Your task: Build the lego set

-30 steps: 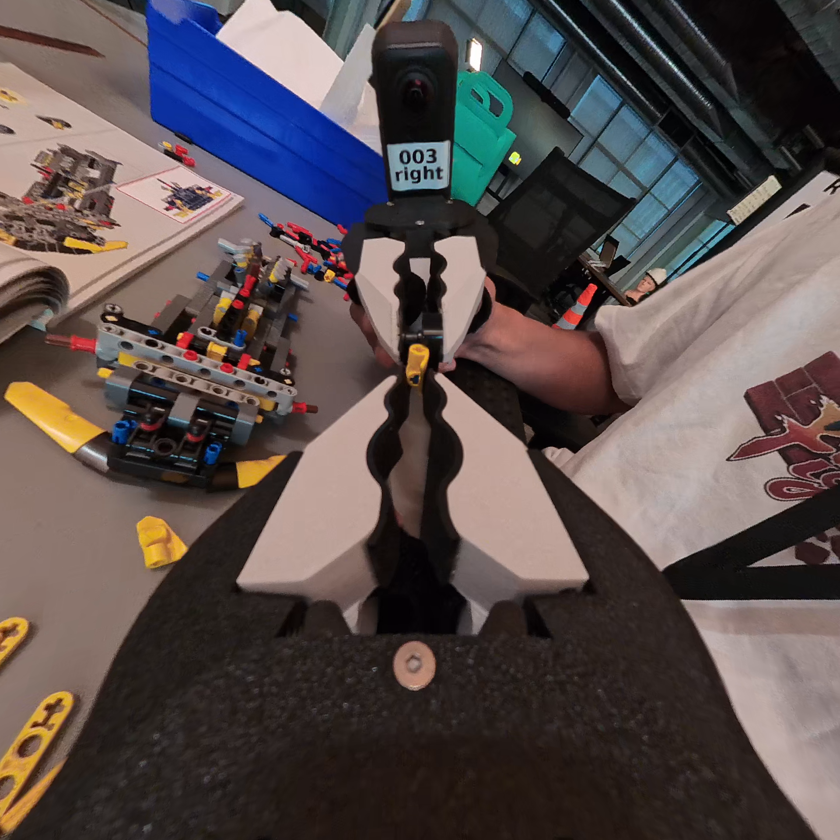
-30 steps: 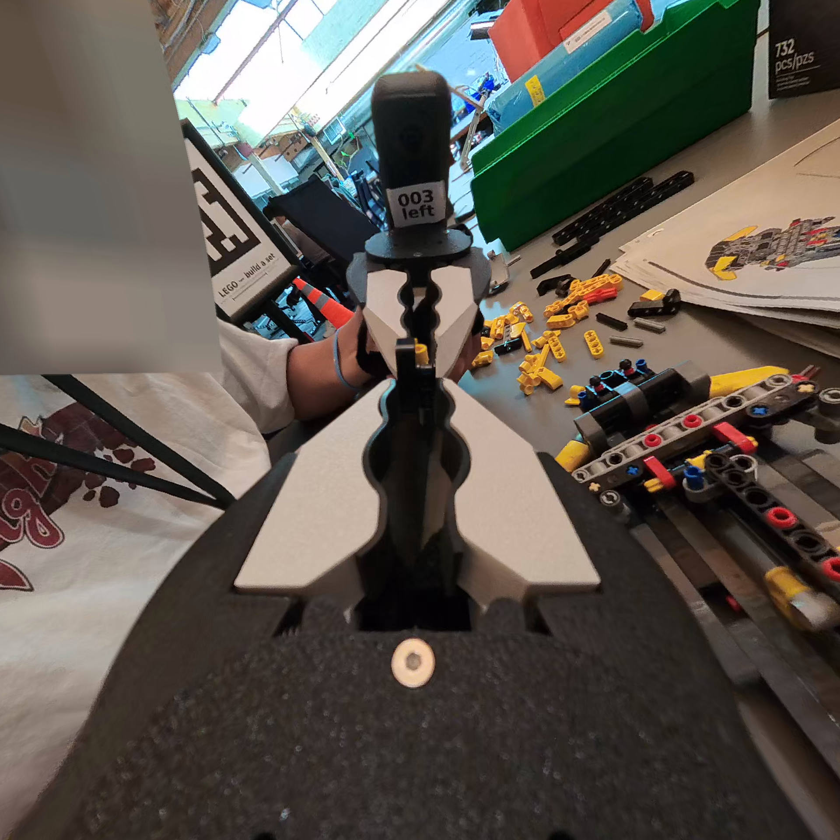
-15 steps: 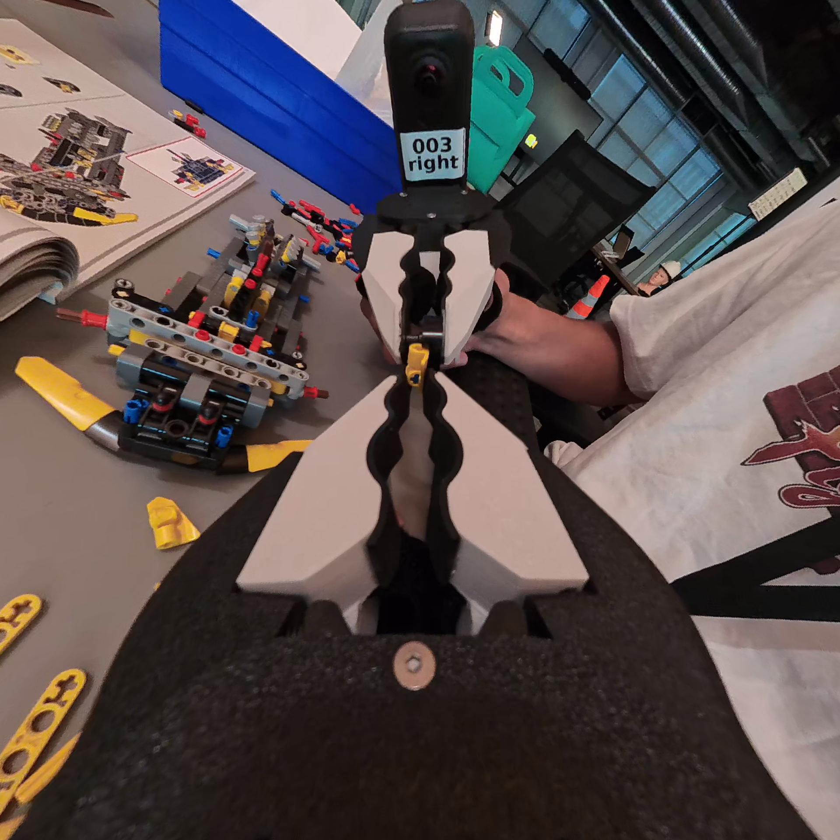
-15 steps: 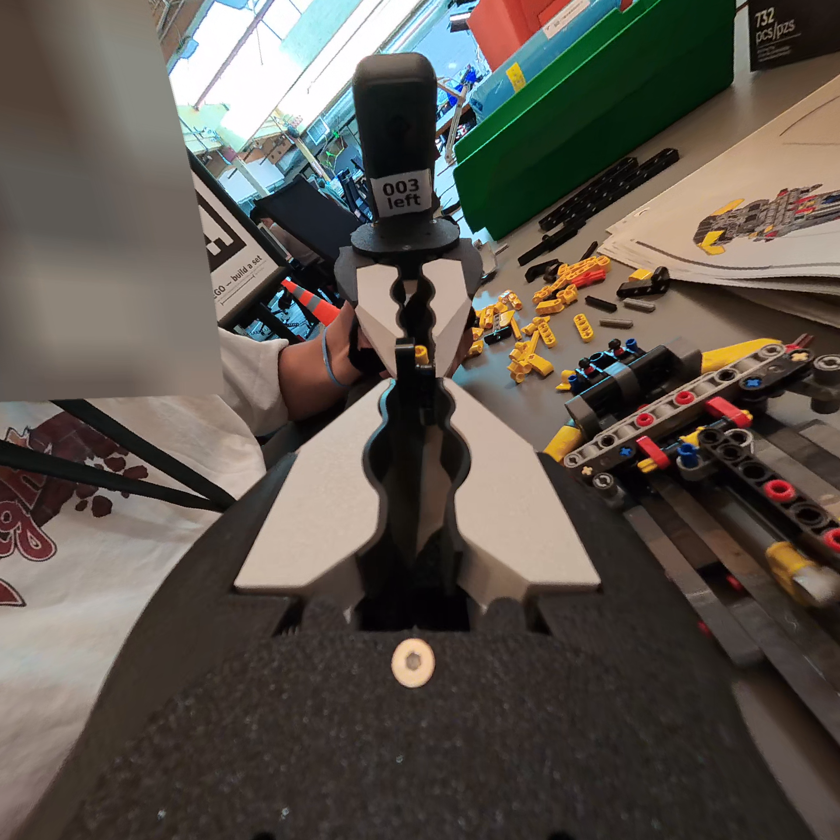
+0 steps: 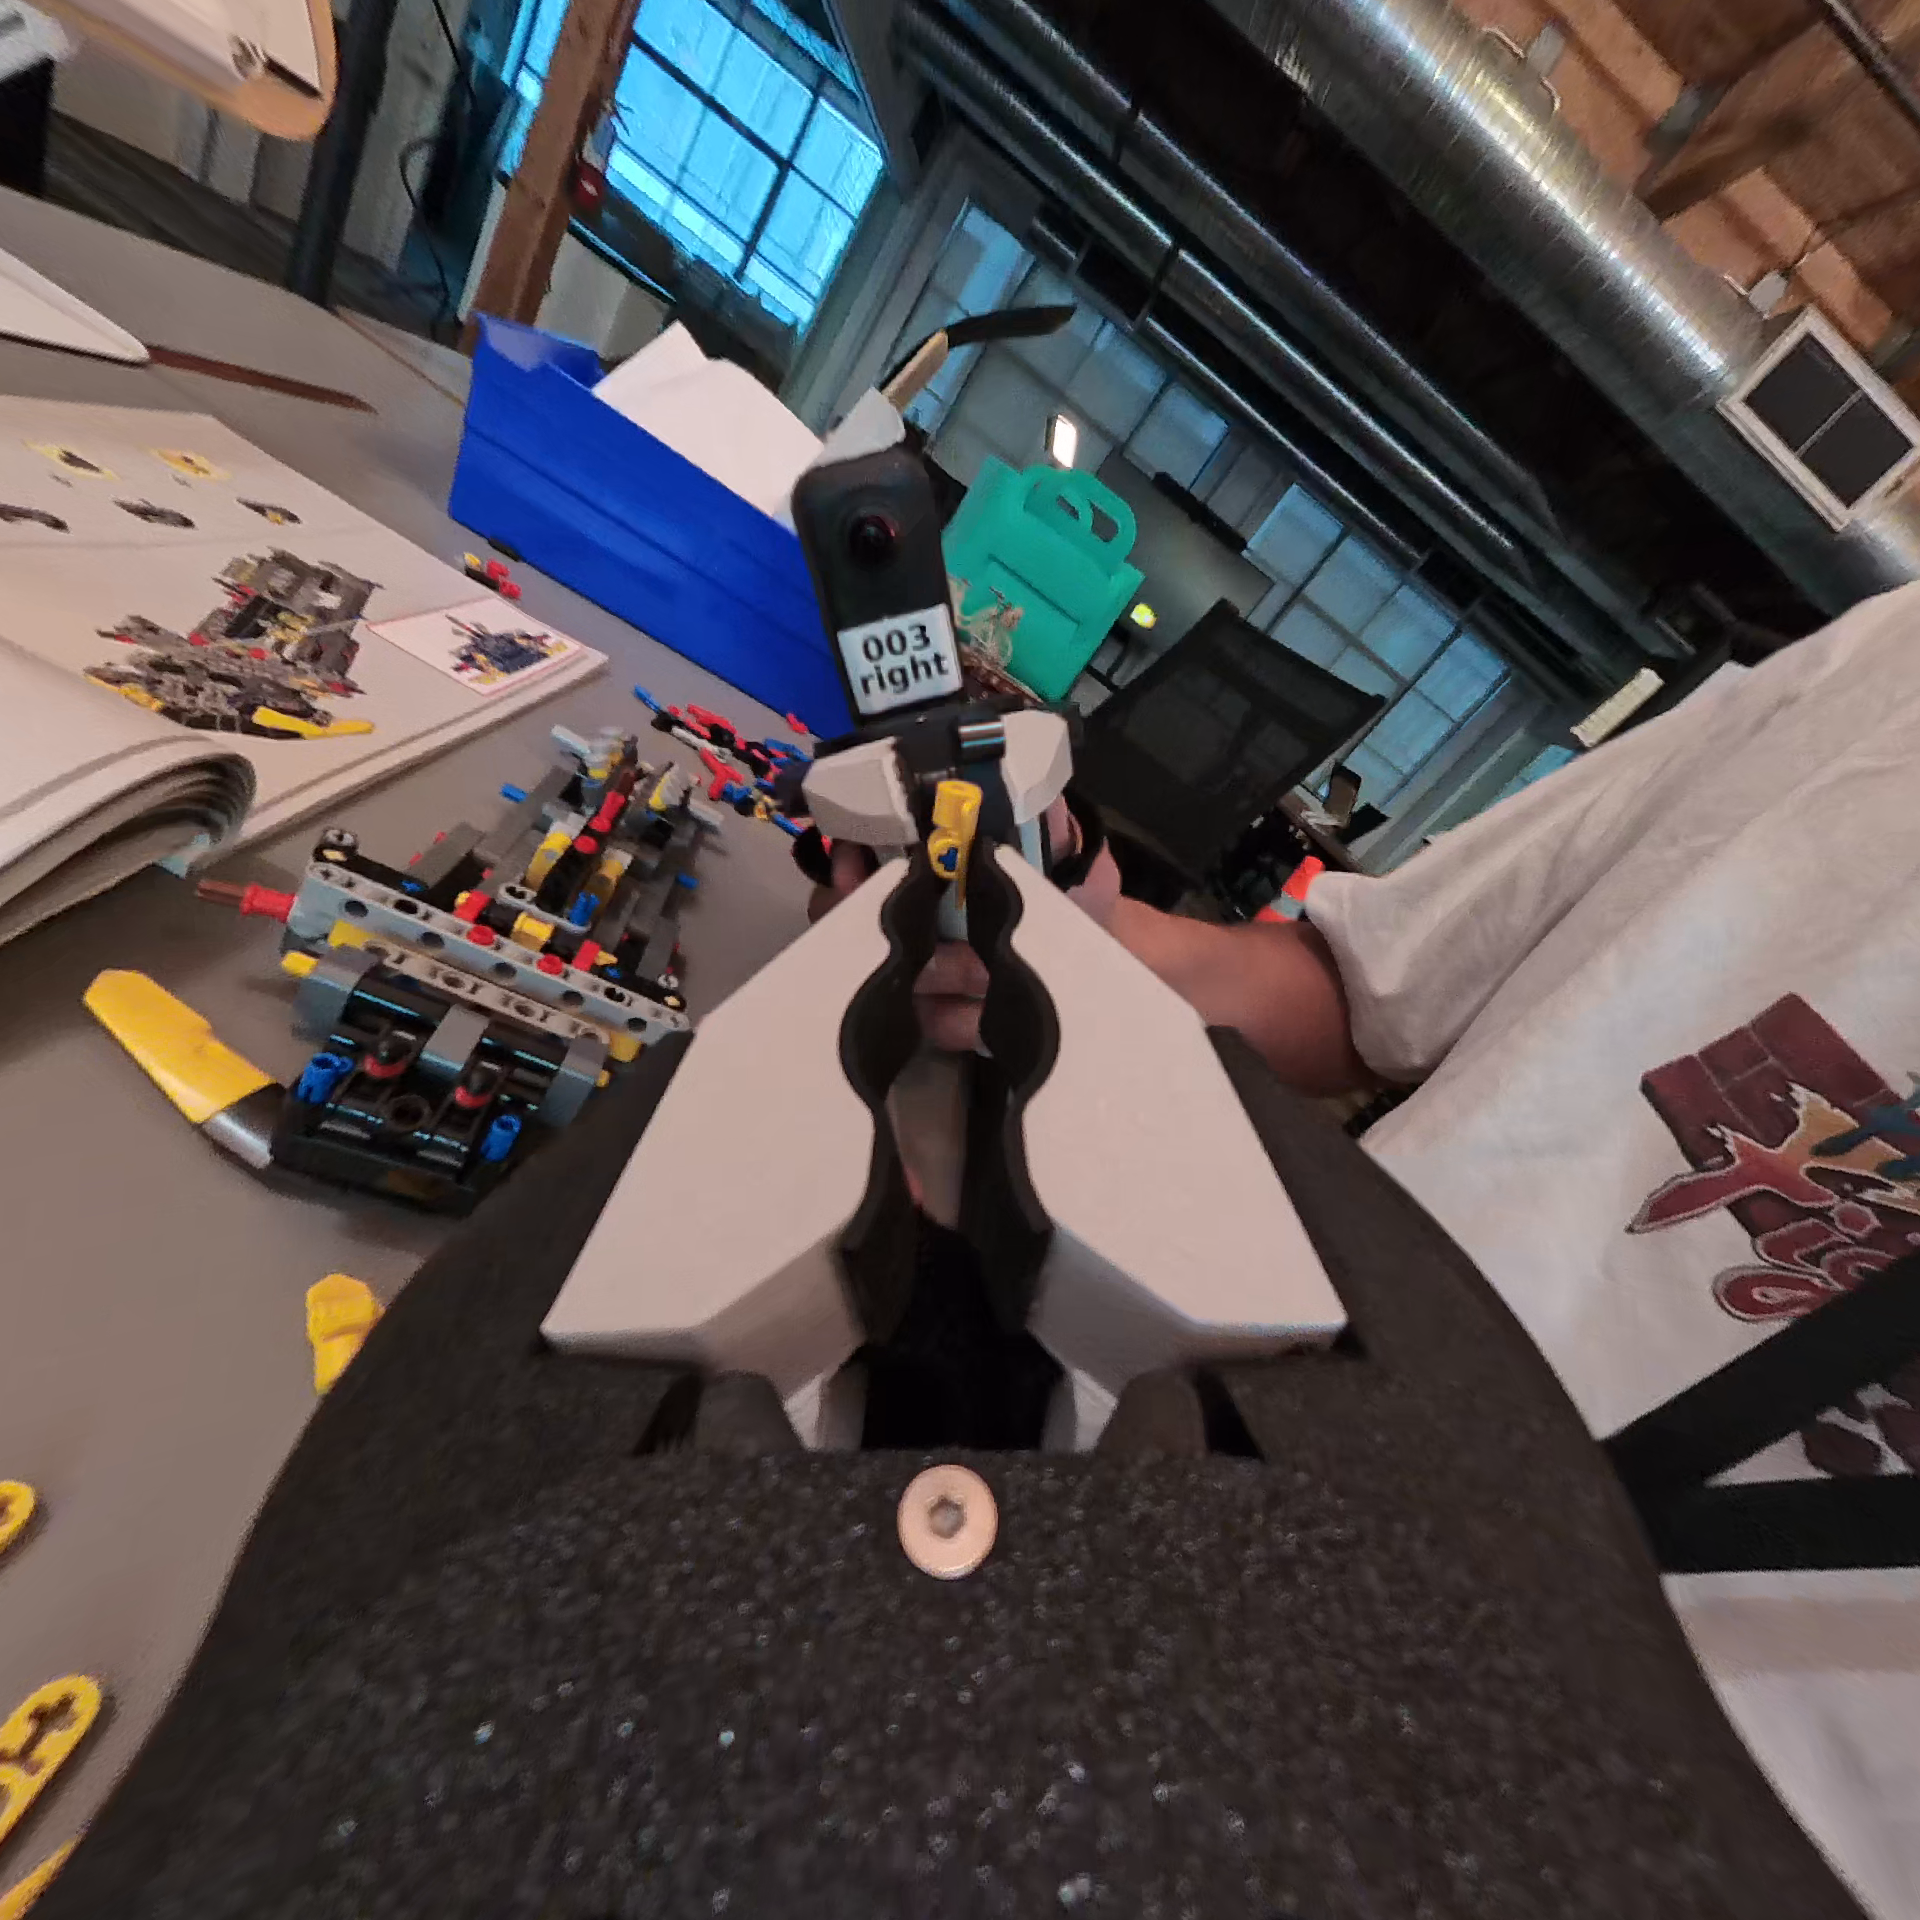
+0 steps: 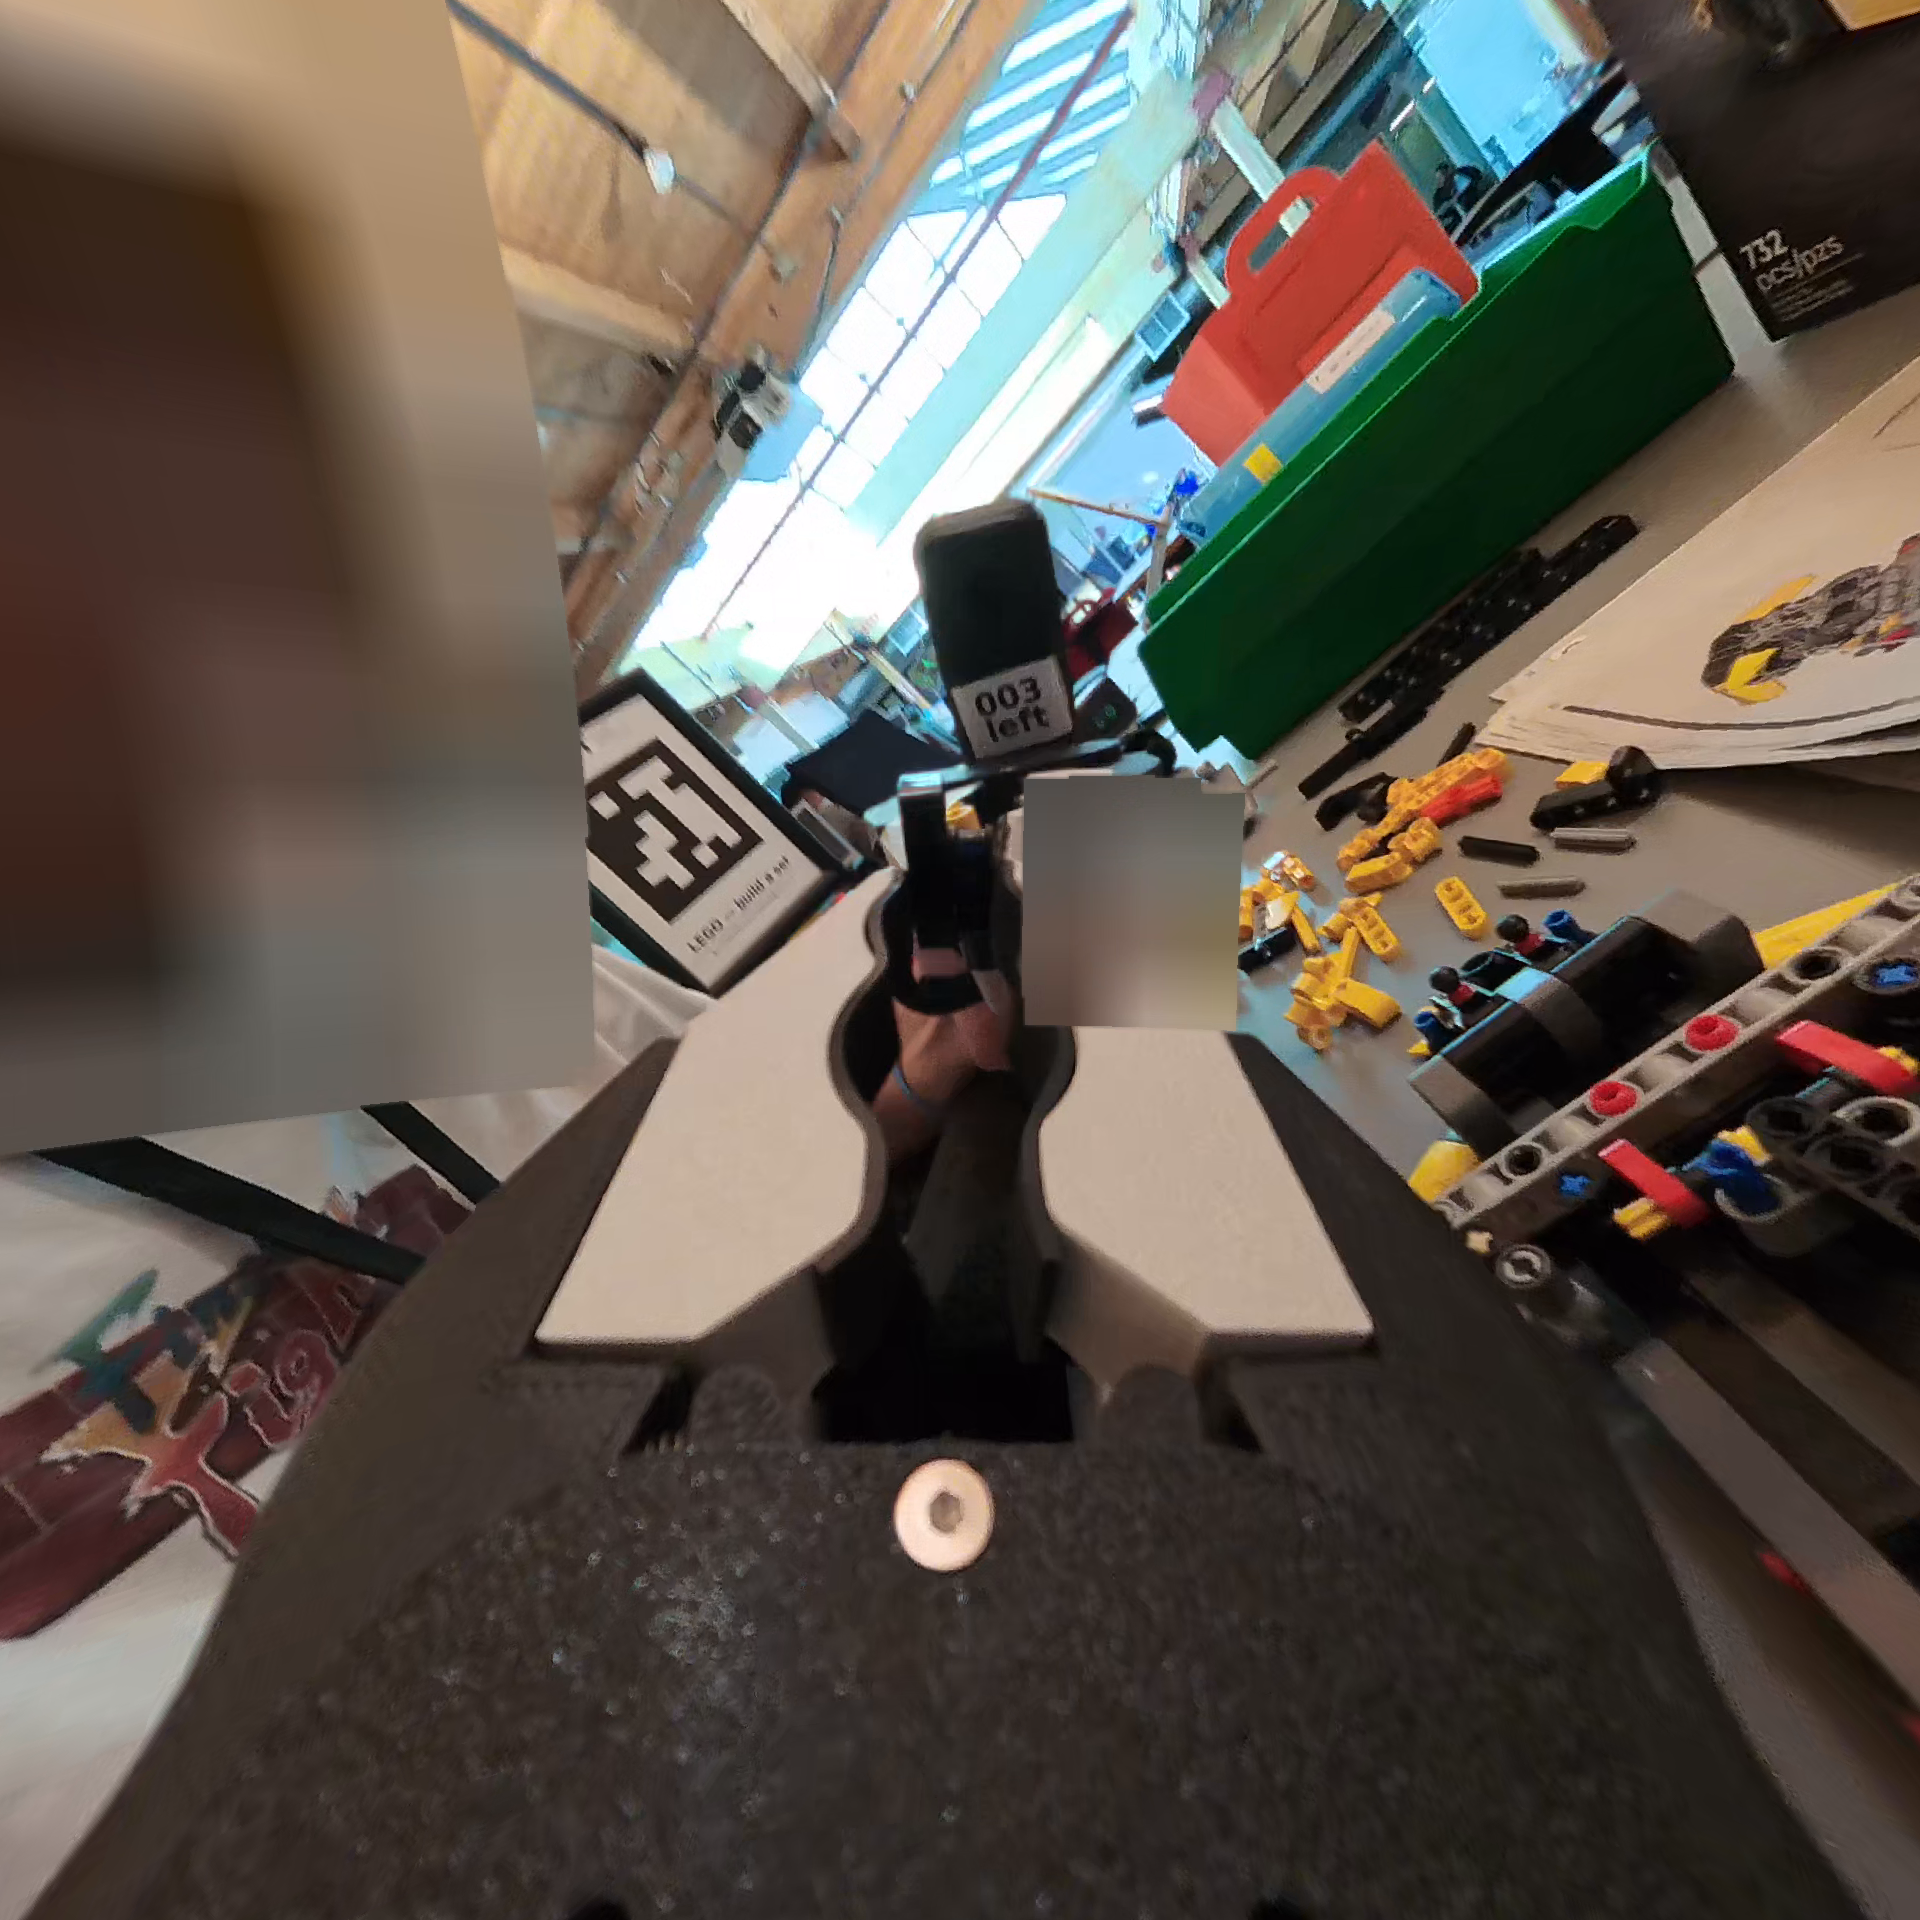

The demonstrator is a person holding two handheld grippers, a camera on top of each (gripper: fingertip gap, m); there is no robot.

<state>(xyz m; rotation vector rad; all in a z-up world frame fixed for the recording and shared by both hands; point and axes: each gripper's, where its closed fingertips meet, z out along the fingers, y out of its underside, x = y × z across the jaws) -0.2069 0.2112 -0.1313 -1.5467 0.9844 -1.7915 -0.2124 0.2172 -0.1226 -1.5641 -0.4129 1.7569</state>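
My left gripper [image 5: 951,868] is shut on a small yellow connector piece [image 5: 954,821] at its tips. My right gripper [image 6: 956,894] is shut on a slim black piece [image 6: 933,862]. The two grippers face each other tip to tip in the air in front of the person's white shirt, and the two pieces touch. The right gripper [image 5: 940,774] shows head-on in the left wrist view. In the right wrist view a blur patch hides most of the left gripper, leaving its camera [image 6: 987,613] visible. The partly built grey, black and yellow model [image 5: 488,935] lies on the table to the side and also shows in the right wrist view [image 6: 1683,1060].
An open instruction book [image 5: 208,644] lies beyond the model. A blue bin [image 5: 623,520] and a green bin [image 6: 1455,499] stand at the table's back. Loose yellow pieces [image 6: 1351,914] and black beams [image 6: 1486,623] are scattered near the book. A framed marker board [image 6: 675,842] stands by the person. The grippers are tip to tip, or close to it.
Both grippers have lifted and tilted upward, showing more ceiling. The right gripper now shows tilted, tips end-on, in the left wrist view. Both stay shut on their pieces, still tip to tip.
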